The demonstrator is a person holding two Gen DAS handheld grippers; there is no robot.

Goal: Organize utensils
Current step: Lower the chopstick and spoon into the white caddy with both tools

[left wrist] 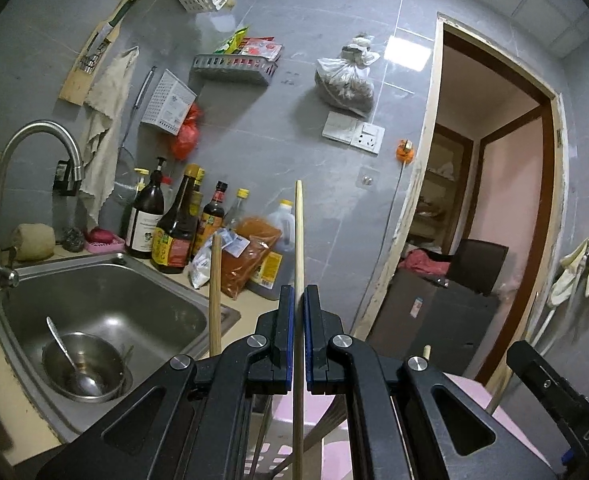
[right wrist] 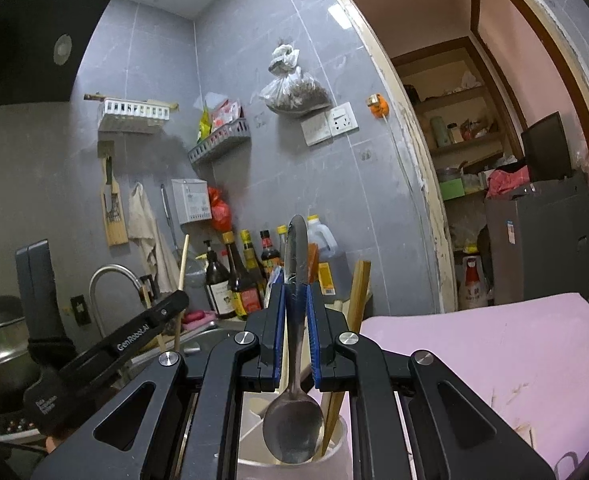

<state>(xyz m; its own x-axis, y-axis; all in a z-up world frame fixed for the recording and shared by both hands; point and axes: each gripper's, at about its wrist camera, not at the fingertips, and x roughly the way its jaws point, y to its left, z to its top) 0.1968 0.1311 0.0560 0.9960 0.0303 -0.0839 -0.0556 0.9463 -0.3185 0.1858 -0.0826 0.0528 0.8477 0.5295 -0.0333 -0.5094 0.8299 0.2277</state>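
Above the white holder [right wrist: 290,464], my right gripper [right wrist: 296,320] clamps a metal spoon [right wrist: 293,428], my left gripper [left wrist: 298,320] a wooden chopstick [left wrist: 299,240]; another spoon [left wrist: 74,356] waits in the sink [left wrist: 154,280].

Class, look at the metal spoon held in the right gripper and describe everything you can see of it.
The spoon looks like plain steel, dull and slightly smudged. It hangs nearly upright, bowl down and handle up. The right gripper is shut on its handle, blue pads pressing both sides. The oval bowl sits over the mouth of a white utensil holder that already contains wooden chopsticks.
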